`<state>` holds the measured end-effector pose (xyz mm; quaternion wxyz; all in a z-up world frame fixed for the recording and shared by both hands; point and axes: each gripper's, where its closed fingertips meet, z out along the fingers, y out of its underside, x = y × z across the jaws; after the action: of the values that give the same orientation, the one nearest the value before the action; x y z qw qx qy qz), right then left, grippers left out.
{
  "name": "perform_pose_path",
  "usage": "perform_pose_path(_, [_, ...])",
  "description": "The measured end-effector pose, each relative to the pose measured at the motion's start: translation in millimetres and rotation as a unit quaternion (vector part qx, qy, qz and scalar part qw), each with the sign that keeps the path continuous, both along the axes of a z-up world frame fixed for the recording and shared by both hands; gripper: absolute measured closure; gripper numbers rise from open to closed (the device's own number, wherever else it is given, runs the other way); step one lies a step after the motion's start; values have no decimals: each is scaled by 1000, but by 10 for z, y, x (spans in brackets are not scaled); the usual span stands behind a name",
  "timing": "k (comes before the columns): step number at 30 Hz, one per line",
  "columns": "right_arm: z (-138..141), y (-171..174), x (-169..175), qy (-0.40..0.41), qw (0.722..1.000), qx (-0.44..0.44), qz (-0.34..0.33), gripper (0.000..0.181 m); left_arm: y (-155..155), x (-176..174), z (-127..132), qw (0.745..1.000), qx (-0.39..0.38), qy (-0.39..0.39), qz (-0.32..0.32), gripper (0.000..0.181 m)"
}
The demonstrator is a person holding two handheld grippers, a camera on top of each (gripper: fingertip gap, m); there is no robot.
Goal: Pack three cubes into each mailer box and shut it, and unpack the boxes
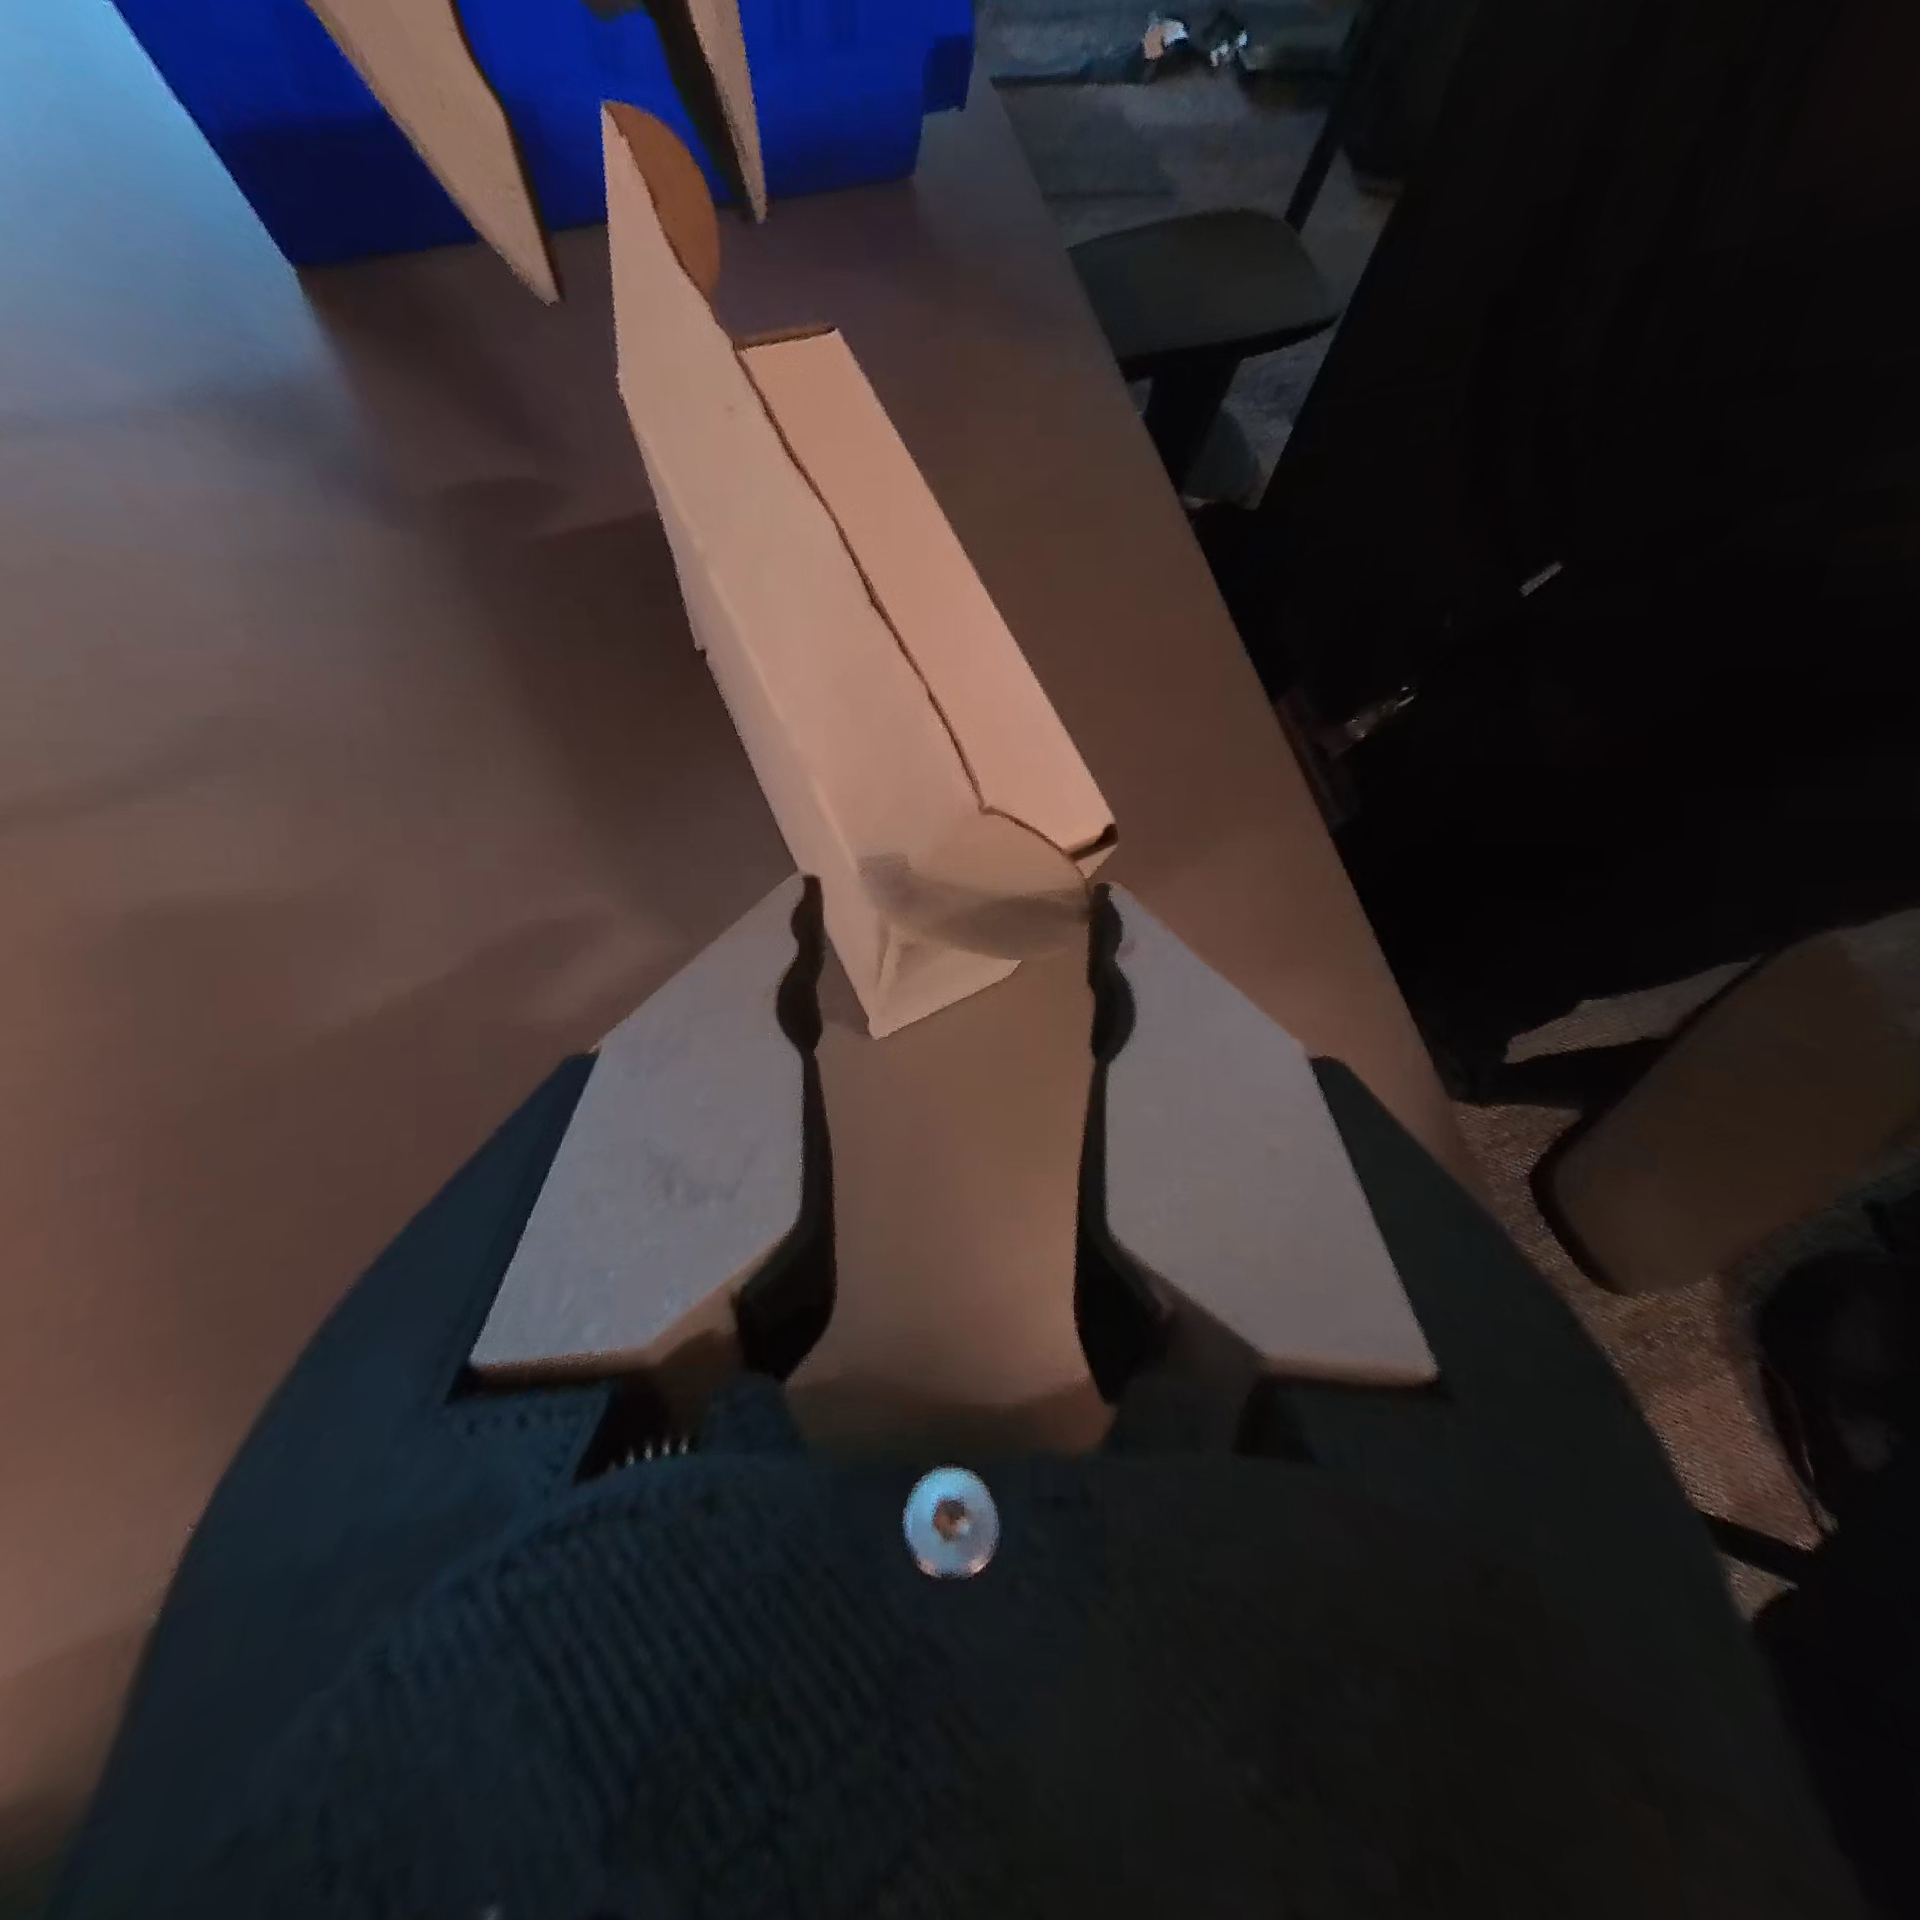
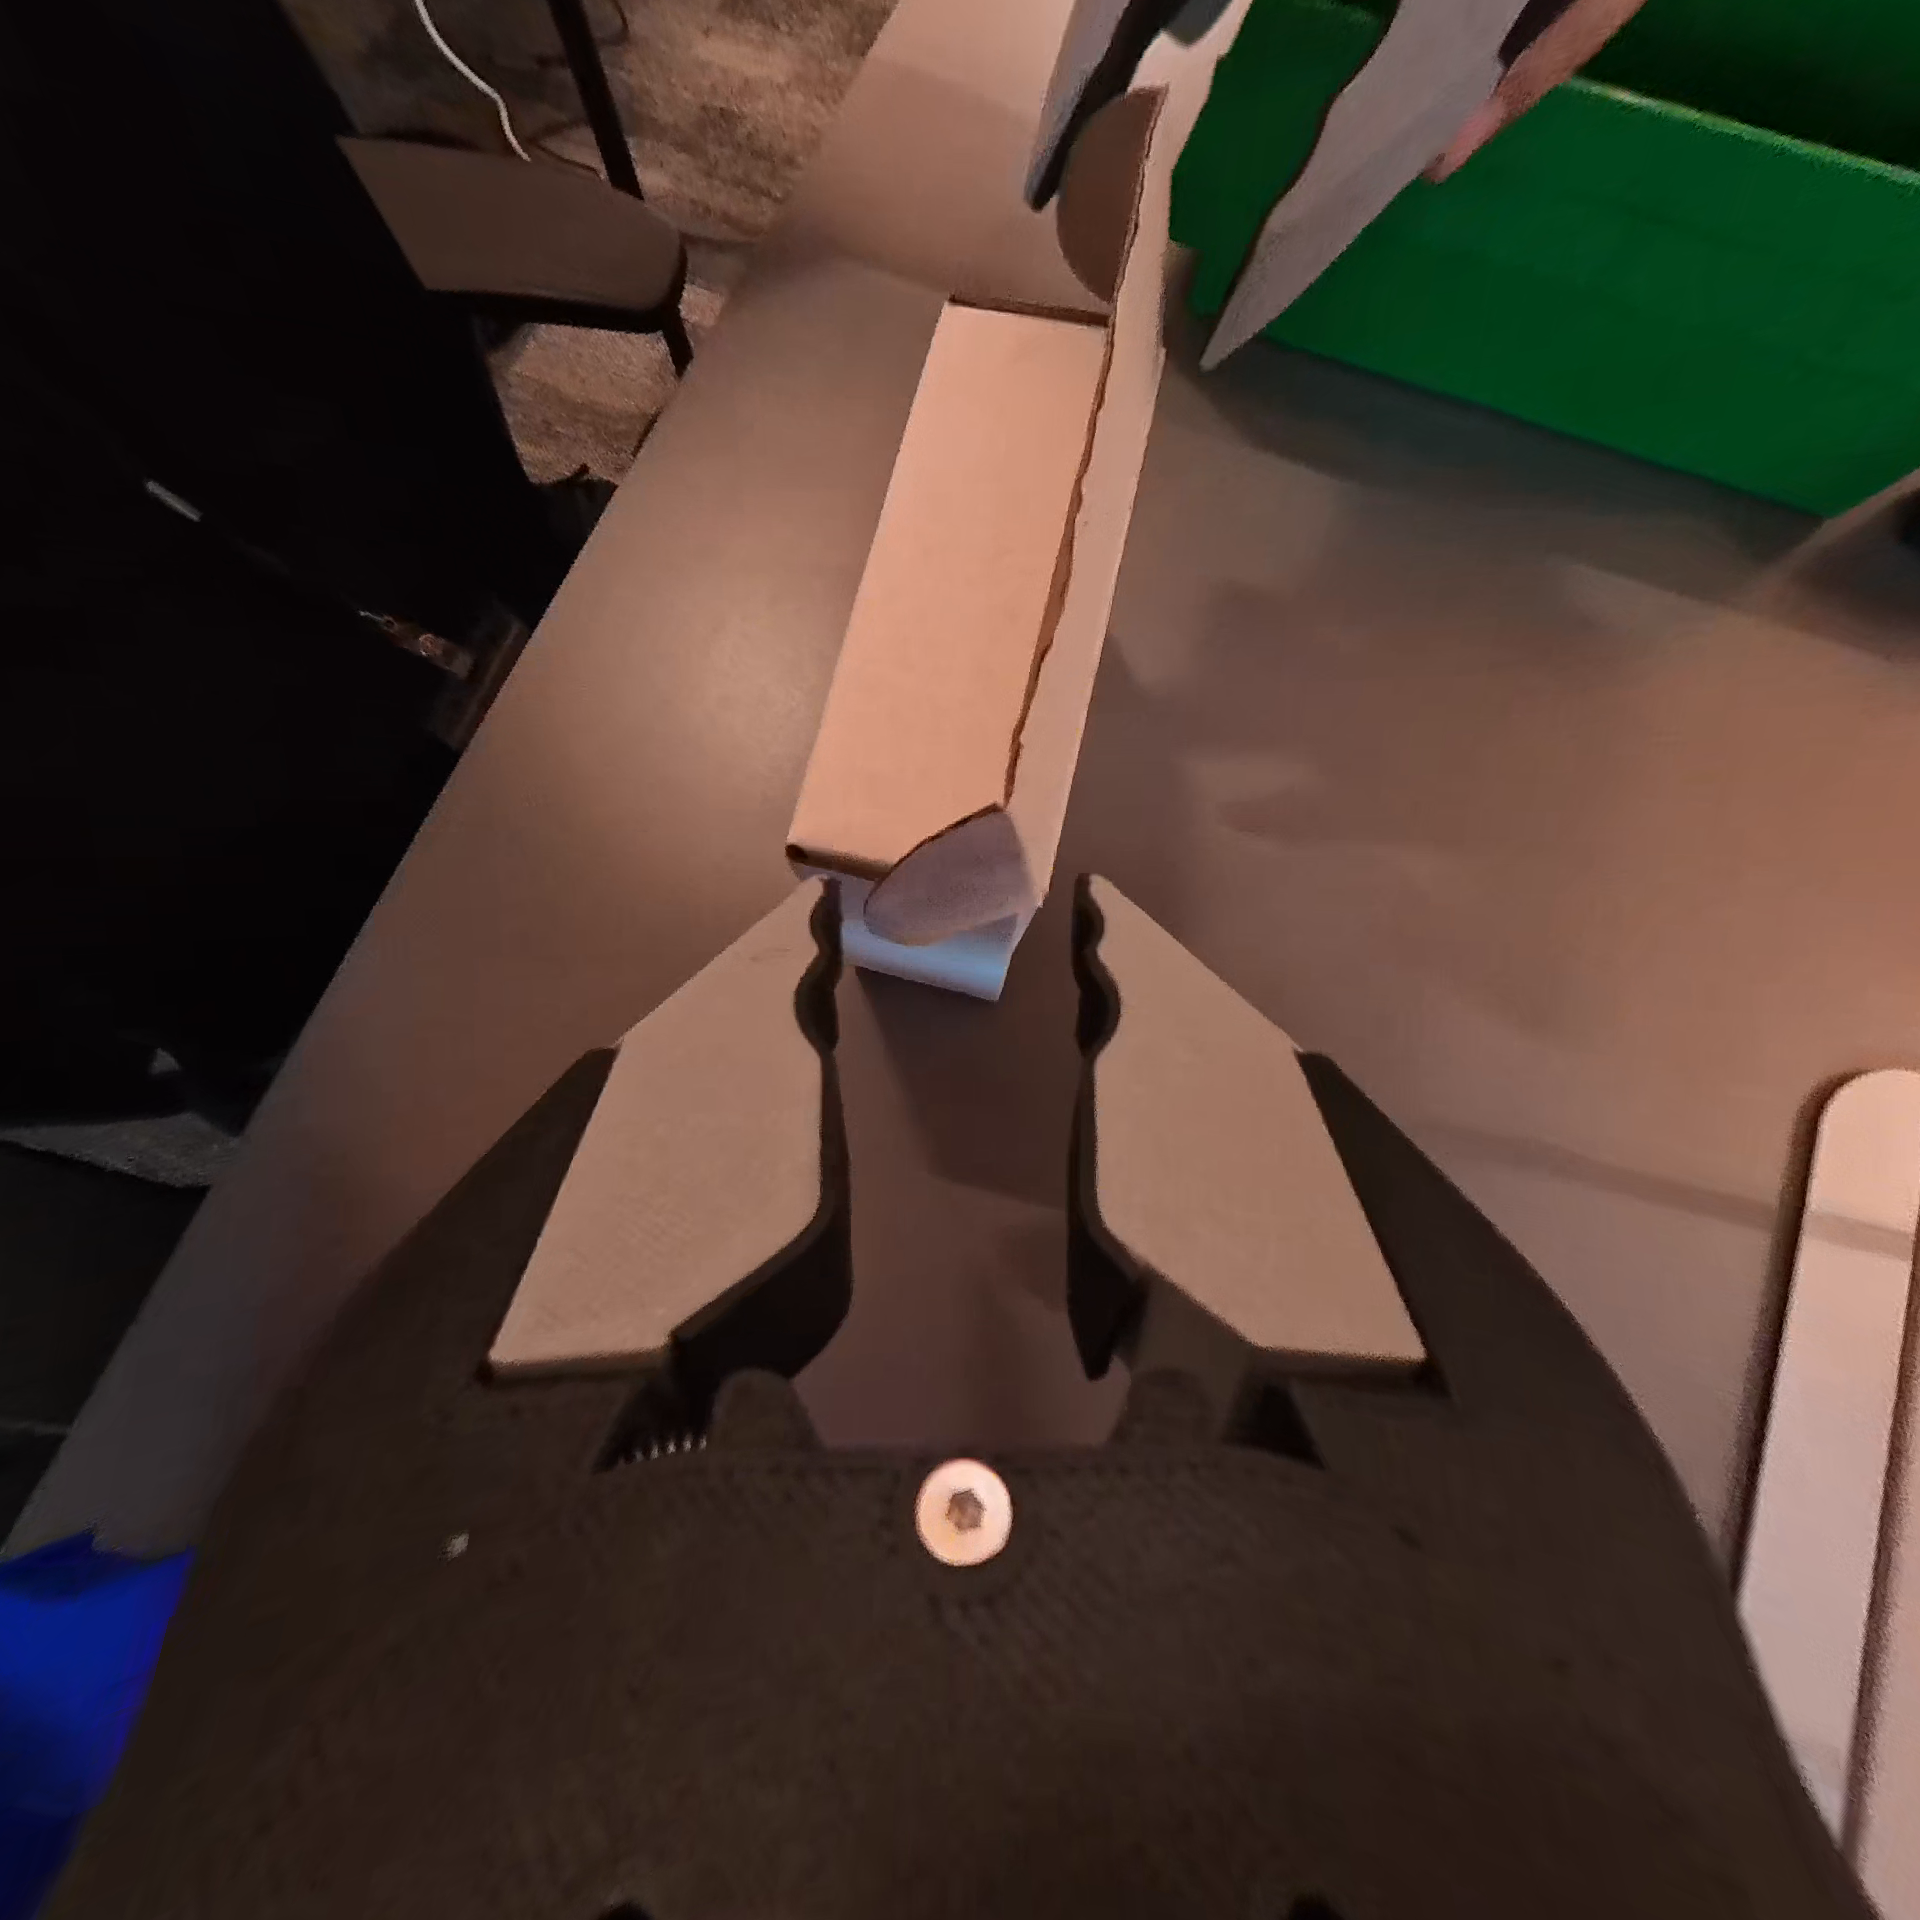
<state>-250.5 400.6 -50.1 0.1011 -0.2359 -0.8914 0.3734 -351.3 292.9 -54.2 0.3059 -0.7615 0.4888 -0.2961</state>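
A long, narrow cardboard mailer box [image 1: 883, 623] lies on the brown table [image 1: 312, 727], its lid folded almost shut with a thin seam along the top. Rounded side tabs stick out at both ends. My left gripper [image 1: 956, 914] is open, with one end of the box and its tab between the fingertips. My right gripper [image 2: 956, 904] is open at the other end of the box [image 2: 966, 571] in the same way. Each gripper's fingers also show at the far end in the other view: the right [image 1: 468, 156], the left [image 2: 1309, 208]. No cubes are visible.
A blue bin [image 1: 312, 156] stands behind the right gripper. A green bin [image 2: 1558, 312] stands behind the left gripper. A pale flat cardboard piece [image 2: 1849, 1455] lies at the right. The table edge [image 1: 1299, 727] runs close beside the box, with a dark chair [image 1: 1195, 281] beyond. About 30 centimetres separates my right fingertips from the pale flat cardboard piece [image 2: 1849, 1455].
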Motion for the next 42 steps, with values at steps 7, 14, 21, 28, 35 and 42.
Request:
perform_pose_path(7, [24, -93, -14, 7, 1000, -8, 5, 151, -22, 97, 6, 1000, -5, 1, -27, 139])
perform_pose_path(14, [47, -133, -71, -27, 998, -28, -52, 152, 147, 158, 40, 997, -35, -35, 60, 143])
perform_pose_path(21, [49, -157, -156, -50, 990, -39, -126, 156, 182, 211, 41, 983, -74, -54, 160, 147])
perform_pose_path(28, [22, -233, -141, 13, 992, 23, -125, 156, 115, 203, 18, 987, 20, 21, 156, 147])
perform_pose_path(35, [40, -325, 51, 44, 994, 62, -73, 152, 33, 301, 37, 991, 60, 44, 111, 145])
perform_pose_path(42, [19, -294, 100, 65, 994, 58, -72, 151, 24, 275, 7, 991, 74, 32, 104, 144])
